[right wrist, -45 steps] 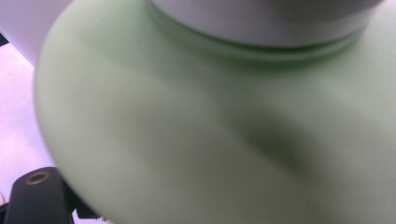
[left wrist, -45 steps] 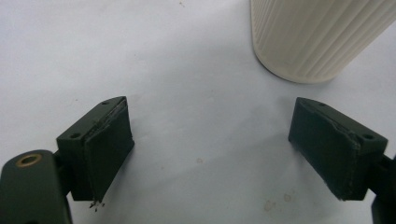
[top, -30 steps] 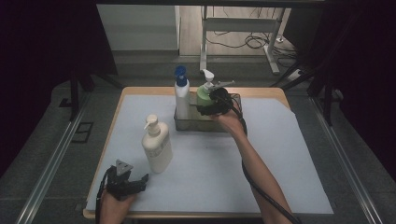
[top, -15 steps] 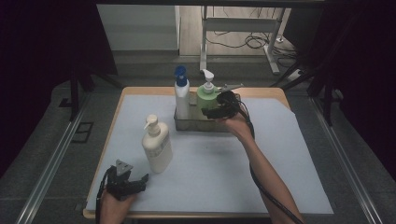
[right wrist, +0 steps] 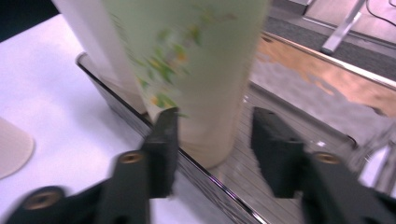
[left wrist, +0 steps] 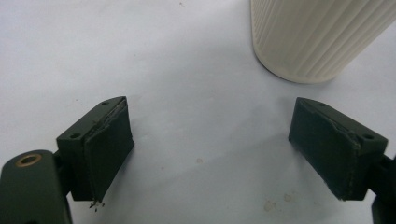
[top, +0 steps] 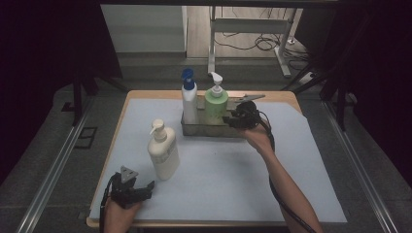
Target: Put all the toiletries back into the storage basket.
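1. The right hand-held gripper (top: 232,118) is sitting at the right side of the green bottle (top: 215,106), above the tray (top: 209,130) at the far middle of the table (top: 145,95).
2. Its jaws have just been closing. In the right gripper view the right hand-held gripper (right wrist: 212,140) is standing at a middling gap, with the lower part of the green bottle (right wrist: 196,65) partly between the jaws.
3. The left pad is lying against or just beside the bottle's wall; the right pad is standing apart from it, so the bottle is not clamped.
4. That view is blurred, so finer contact cannot be told.
5. The green bottle is standing upright in the tray, touching or just beside the blue-capped bottle (top: 188,99) on its left.
6. The tray (right wrist: 140,121) is showing a metal rim and a ribbed floor.
7. The cream bottle (top: 163,151) is standing upright on the white sheet (top: 228,179), well apart from the tray, toward the near left.
8. The left hand-held gripper (top: 145,187) is resting near the table's near left edge, just beside the cream bottle.
9. In the left gripper view the left hand-held gripper (left wrist: 210,149) is standing wide with nothing between the jaws, and the ribbed base of the cream bottle (left wrist: 317,37) is lying beyond them.
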`<state>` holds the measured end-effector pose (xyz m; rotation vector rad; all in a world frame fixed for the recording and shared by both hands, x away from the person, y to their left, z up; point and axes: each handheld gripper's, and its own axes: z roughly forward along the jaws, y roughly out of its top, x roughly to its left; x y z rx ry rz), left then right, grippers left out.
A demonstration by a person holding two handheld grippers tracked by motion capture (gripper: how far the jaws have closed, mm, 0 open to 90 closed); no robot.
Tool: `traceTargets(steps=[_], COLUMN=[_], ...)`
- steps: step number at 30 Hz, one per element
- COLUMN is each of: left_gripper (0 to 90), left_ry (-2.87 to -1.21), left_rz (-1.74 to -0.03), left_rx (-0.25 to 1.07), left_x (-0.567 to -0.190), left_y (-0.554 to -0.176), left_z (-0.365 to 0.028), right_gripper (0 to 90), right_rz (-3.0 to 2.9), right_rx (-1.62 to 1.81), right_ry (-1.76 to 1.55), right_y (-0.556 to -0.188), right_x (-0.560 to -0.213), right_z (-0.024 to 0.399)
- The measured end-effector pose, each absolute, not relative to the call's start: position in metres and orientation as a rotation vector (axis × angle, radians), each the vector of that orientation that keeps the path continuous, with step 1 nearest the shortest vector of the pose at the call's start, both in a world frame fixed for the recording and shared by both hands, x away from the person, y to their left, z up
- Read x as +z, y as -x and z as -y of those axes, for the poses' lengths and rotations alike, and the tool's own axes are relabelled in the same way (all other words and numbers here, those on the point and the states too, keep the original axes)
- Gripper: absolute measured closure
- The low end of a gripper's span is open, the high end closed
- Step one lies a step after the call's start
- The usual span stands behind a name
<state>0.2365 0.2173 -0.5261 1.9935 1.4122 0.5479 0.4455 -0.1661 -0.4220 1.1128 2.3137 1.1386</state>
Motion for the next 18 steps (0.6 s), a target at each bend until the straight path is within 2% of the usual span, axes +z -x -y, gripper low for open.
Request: traceTargets(steps=[4, 7, 12, 18], left_gripper=[13.1, 13.0, 13.1, 13.1], left_ry=[-1.994, -1.994, -1.995, -1.995], left_rz=[-1.412, -1.412, -1.412, -1.411], left_rx=[0.548, 0.548, 0.548, 0.548], left_x=[-0.526, -0.526, -0.526, -0.526], left_y=[-0.236, -0.236, -0.236, -0.236], left_z=[-0.217, -0.217, -0.217, -0.217], right_gripper=[75.3, 82.7, 89.1, 89.4], right_rz=[-2.296, -2.276, -2.258, -2.265], right_rx=[1.106, 1.049, 1.024, 0.988], right_ry=[-1.155, -1.192, -1.230, -1.260], right_y=[-0.449, -0.454, -0.463, -0.473], right_x=[-0.428, -0.432, -0.441, -0.451], right_z=[0.173, 0.172, 0.169, 0.160])
